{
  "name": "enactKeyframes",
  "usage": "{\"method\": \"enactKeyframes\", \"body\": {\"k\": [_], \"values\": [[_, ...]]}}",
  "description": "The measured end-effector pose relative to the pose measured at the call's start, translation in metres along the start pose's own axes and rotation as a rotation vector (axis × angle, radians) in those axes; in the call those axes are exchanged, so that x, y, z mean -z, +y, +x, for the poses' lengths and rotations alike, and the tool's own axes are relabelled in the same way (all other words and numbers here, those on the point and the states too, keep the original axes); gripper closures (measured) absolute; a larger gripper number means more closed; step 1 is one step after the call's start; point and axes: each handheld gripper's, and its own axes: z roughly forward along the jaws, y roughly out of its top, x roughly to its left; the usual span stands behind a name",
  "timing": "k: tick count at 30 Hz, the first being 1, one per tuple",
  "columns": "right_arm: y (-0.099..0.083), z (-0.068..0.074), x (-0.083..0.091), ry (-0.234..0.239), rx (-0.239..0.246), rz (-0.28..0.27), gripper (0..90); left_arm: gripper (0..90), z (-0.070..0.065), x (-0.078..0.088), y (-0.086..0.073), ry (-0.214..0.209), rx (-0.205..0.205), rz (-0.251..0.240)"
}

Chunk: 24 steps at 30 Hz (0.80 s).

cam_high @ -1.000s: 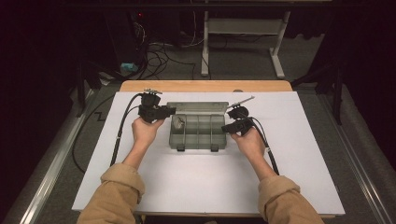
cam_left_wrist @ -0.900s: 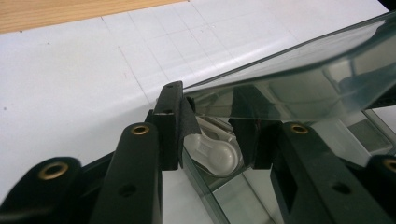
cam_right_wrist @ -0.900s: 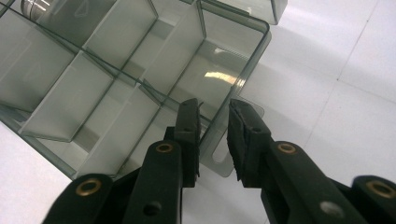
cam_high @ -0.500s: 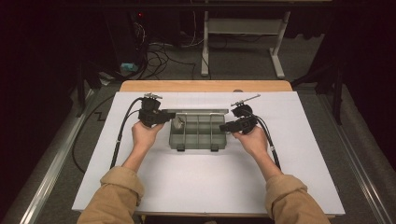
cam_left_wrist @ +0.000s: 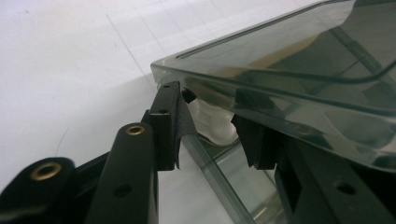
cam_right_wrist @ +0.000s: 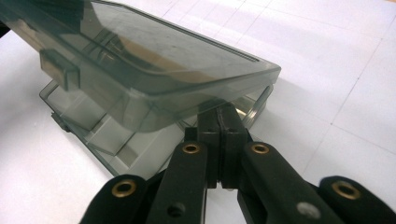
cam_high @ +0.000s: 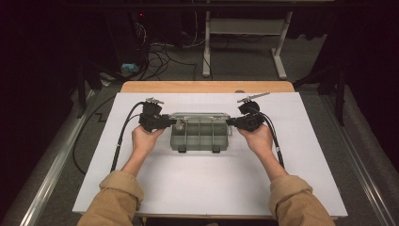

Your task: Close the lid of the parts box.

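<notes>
Lid-closing looks like the step in hand: a smoky transparent plastic compartment box (cam_high: 200,133) sits mid-table on the white sheet (cam_high: 207,188). Left gripper (cam_left_wrist: 212,133) straddles the lid edge, jaws narrowly apart; right gripper (cam_right_wrist: 219,123), pressed shut, nudges under the lid (cam_right_wrist: 154,60). Both ends should lower evenly.

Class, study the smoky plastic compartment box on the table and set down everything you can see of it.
The compartment box is translucent grey plastic, rectangular, its base split by dividers into several compartments. Two small latches stick out of its near edge. Its hinged lid is raised partway, tilted above the base. It lies on the white table cover, midway between the hands. The left gripper straddles a corner of it, a pale piece between its jaws; the right gripper, jaws together, is at the opposite end under the lid's edge.
</notes>
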Motion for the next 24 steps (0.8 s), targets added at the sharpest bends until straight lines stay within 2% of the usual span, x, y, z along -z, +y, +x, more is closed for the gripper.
{"method": "enactKeyframes", "body": {"k": [7,10,14,19,24], "values": [[-0.001,0.002,0.000,-0.003,0.008,0.009,90.0,58.3,0.004,0.000,-0.010,-0.020,0.025,0.044],[-0.001,0.004,0.001,-0.004,0.020,0.010,90.0,60.1,0.006,0.002,-0.015,-0.033,0.038,0.039],[-0.004,0.003,0.001,-0.002,0.023,0.018,89.7,65.1,0.005,0.008,-0.019,-0.045,0.040,0.009],[-0.011,0.002,0.000,0.008,0.023,0.025,89.7,67.3,0.001,0.010,-0.024,-0.042,0.017,0.019],[-0.017,0.004,-0.001,0.013,0.027,0.030,89.7,68.4,0.000,0.011,-0.029,-0.046,0.024,0.009]]}}
